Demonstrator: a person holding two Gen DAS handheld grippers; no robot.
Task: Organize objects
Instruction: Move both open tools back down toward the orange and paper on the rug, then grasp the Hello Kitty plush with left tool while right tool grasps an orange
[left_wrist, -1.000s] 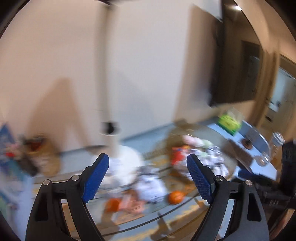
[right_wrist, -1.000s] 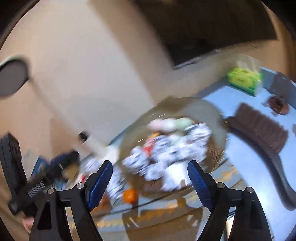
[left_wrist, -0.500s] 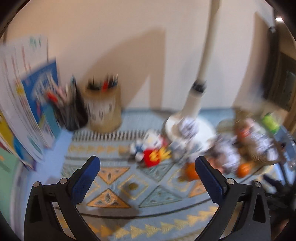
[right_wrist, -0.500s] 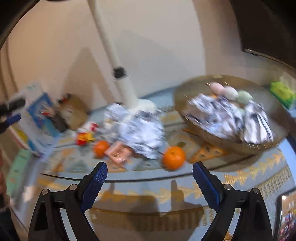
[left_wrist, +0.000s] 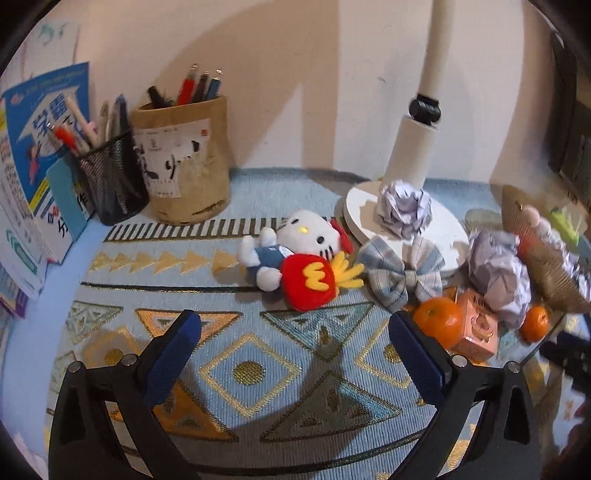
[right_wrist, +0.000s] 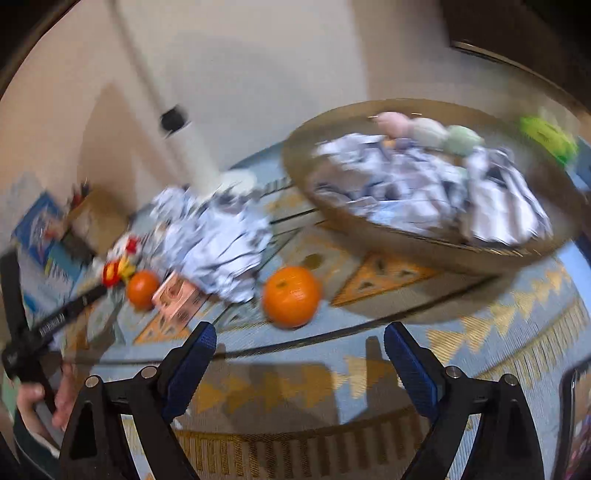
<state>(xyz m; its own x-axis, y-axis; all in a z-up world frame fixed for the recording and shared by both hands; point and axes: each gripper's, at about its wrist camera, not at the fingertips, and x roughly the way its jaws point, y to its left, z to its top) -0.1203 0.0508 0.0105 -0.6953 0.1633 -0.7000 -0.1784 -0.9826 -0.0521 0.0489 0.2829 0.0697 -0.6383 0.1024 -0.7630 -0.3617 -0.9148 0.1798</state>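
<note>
Hovering over the patterned blue mat (left_wrist: 258, 369) on the counter, the left gripper (left_wrist: 295, 354) has its fingers spread wide with nothing between them. Up by the lamp base (left_wrist: 369, 214) at the back edge lies a white cat plush (left_wrist: 291, 243) hugging a red fries toy (left_wrist: 310, 284), beside a plaid bow (left_wrist: 402, 277). The right gripper (right_wrist: 295, 354) is easing closed, still empty, near an orange (right_wrist: 291, 297); the basket (right_wrist: 424, 254) behind looks full of crumpled paper, though it's blurry.
</note>
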